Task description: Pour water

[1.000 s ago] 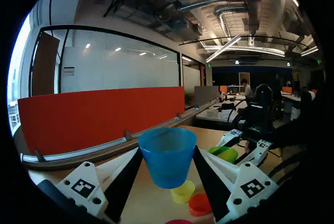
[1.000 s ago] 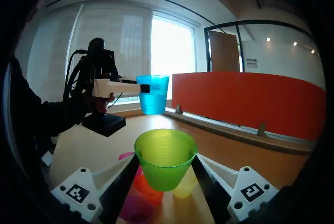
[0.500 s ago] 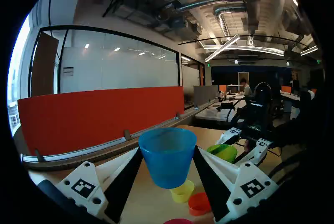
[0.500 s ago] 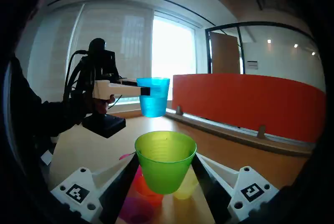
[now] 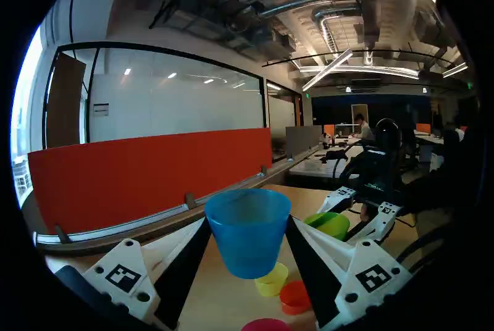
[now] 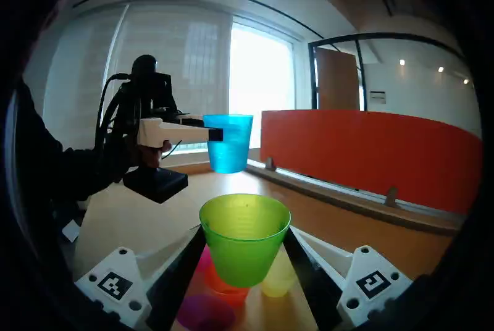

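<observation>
In the left gripper view my left gripper [image 5: 247, 241] is shut on an upright blue cup [image 5: 247, 232], held above the wooden table [image 5: 228, 300]. Farther right in that view, my right gripper [image 5: 361, 213] holds a green cup [image 5: 329, 224]. In the right gripper view my right gripper [image 6: 245, 247] is shut on the upright green cup [image 6: 244, 235]. Beyond it the left gripper [image 6: 213, 134], held by a hand [image 6: 145, 153], carries the blue cup [image 6: 229, 141] higher up. I cannot tell whether either cup holds water.
A yellow cup [image 5: 272, 280], an orange cup [image 5: 295, 297] and a pink cup [image 5: 267, 325] stand on the table below the grippers; they show again as yellow [image 6: 278, 276], orange [image 6: 225, 288] and pink [image 6: 205, 312]. An orange divider [image 5: 148, 167] runs along the table's far edge.
Both cups stay gripped. The right gripper has drifted slightly so the small cups on the table sit a little lower and nearer in its view; the blue cup has shifted little.
</observation>
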{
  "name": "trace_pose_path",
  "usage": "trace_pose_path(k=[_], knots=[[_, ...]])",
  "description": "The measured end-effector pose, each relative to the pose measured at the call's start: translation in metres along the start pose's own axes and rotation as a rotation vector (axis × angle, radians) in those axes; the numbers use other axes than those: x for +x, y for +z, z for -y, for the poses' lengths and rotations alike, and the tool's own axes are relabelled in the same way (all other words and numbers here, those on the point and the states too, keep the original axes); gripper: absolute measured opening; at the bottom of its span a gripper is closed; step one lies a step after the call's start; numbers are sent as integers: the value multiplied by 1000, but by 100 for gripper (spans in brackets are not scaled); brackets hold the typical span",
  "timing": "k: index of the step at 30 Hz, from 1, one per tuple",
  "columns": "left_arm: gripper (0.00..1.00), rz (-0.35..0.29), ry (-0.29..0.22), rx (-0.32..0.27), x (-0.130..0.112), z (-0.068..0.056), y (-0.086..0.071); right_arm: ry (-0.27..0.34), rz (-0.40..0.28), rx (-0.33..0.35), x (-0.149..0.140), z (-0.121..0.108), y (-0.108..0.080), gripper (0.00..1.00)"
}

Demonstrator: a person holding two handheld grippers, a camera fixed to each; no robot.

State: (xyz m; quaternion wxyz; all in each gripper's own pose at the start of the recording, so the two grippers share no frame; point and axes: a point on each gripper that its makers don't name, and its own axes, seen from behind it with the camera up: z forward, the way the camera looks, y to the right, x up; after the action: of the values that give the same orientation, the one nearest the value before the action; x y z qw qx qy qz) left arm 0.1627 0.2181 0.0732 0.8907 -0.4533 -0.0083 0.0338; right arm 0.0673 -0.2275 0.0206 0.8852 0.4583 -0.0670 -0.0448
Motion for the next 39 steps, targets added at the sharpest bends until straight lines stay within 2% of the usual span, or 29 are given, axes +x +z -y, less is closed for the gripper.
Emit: trace_pose_path(k=[14, 24, 33, 39], knots=[[84, -17, 42, 8, 5, -4, -18, -17, 11, 47, 3, 20, 10, 90], [84, -20, 107, 7, 7, -11, -32, -32, 22, 79, 5, 35, 14, 90], [84, -25, 146, 7, 10, -16, -43, -43, 28, 108, 7, 48, 17, 90], [84, -18, 193, 1, 10, -24, -51, -47, 33, 125, 6, 56, 19, 90]])
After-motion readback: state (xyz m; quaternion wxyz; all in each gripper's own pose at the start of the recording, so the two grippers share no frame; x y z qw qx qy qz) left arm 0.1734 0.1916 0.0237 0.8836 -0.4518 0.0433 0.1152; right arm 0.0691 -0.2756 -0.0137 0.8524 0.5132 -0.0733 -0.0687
